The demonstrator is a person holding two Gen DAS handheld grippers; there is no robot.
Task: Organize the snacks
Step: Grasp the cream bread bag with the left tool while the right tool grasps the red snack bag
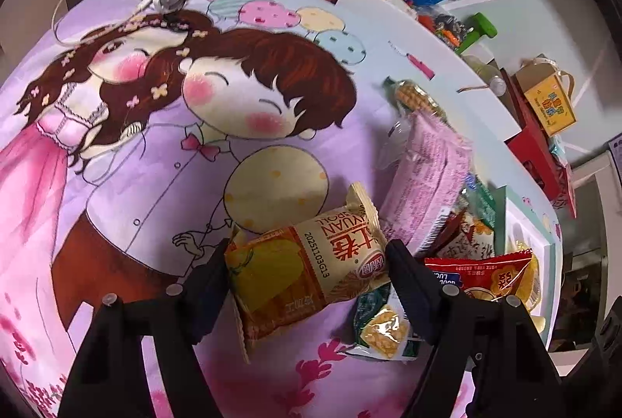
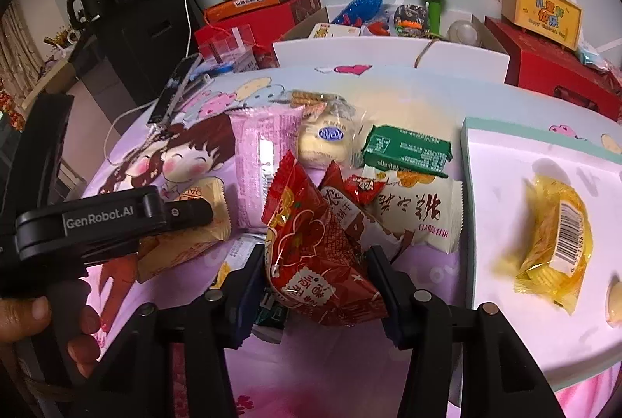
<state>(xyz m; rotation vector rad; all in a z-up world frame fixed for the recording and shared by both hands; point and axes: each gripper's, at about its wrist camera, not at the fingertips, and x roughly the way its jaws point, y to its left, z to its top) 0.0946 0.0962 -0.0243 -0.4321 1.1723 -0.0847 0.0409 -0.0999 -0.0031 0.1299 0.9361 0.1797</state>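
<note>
Our left gripper (image 1: 307, 270) squeezed a puffy yellow and cream snack packet (image 1: 307, 270) just above the cartoon cloth (image 1: 136, 154). Our right gripper (image 2: 315, 282) pinched a shiny red crinkly snack bag (image 2: 311, 251) near the white tray (image 2: 505, 154). Both bags looked light, soft and slippery, with crumbly food inside, so we thought holding the middle gently was best.

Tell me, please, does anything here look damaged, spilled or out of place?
Nothing looks torn or spilled. The snacks lie in a loose overlapping heap beside the white tray, which holds one yellow packet. The left claw grips a beige egg-roll packet; the right claw grips a red packet.
</note>
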